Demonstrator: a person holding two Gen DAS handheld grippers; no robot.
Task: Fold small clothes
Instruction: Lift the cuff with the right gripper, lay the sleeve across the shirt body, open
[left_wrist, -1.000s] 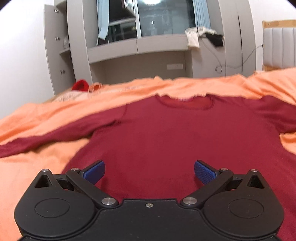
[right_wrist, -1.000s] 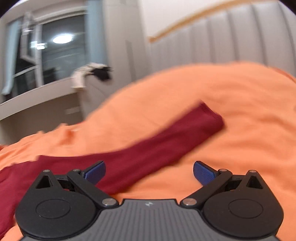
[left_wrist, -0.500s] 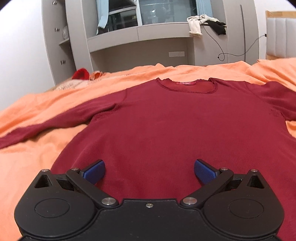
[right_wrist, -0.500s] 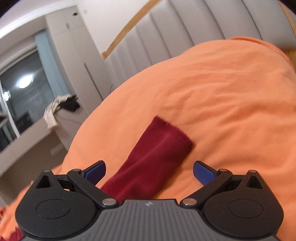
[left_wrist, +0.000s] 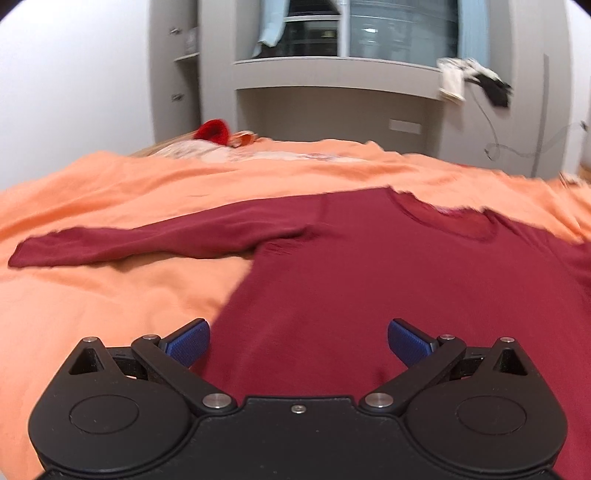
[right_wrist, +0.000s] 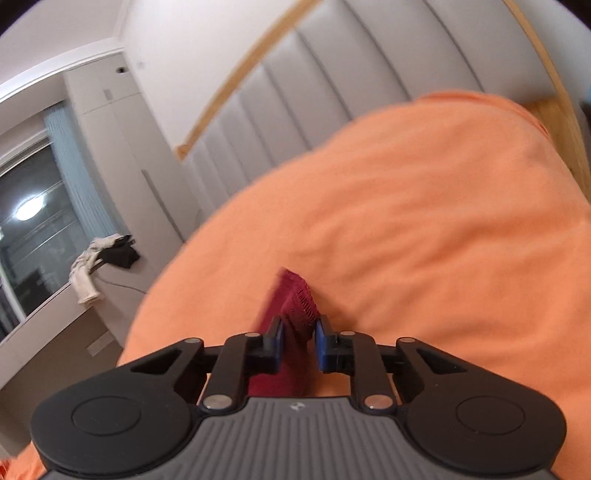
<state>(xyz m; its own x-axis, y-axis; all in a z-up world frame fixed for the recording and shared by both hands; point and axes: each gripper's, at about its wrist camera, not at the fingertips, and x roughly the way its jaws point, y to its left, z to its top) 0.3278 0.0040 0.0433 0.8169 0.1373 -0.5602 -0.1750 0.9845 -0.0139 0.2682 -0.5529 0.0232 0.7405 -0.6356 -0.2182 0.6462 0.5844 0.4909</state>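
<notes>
A dark red long-sleeved top (left_wrist: 388, 280) lies flat, front up, on the orange bedsheet (left_wrist: 110, 295). Its left sleeve (left_wrist: 140, 240) stretches out to the left, its neckline (left_wrist: 450, 218) at the far side. My left gripper (left_wrist: 298, 341) is open and empty, hovering over the top's lower left hem. My right gripper (right_wrist: 298, 341) is shut on the cuff end of the other sleeve (right_wrist: 295, 306), which bunches between the blue pads (right_wrist: 277, 341). The rest of that sleeve is hidden under the gripper.
A grey padded headboard (right_wrist: 332, 92) with a wooden edge rises behind the sheet in the right wrist view. Grey cabinets and a window ledge (left_wrist: 332, 74) stand beyond the bed. A red item (left_wrist: 212, 131) and pale cloth (left_wrist: 192, 149) lie at the bed's far left.
My right gripper has moved onto the sleeve's cuff and closed on it. My left gripper has swung left, bringing the left sleeve into view, and stays open.
</notes>
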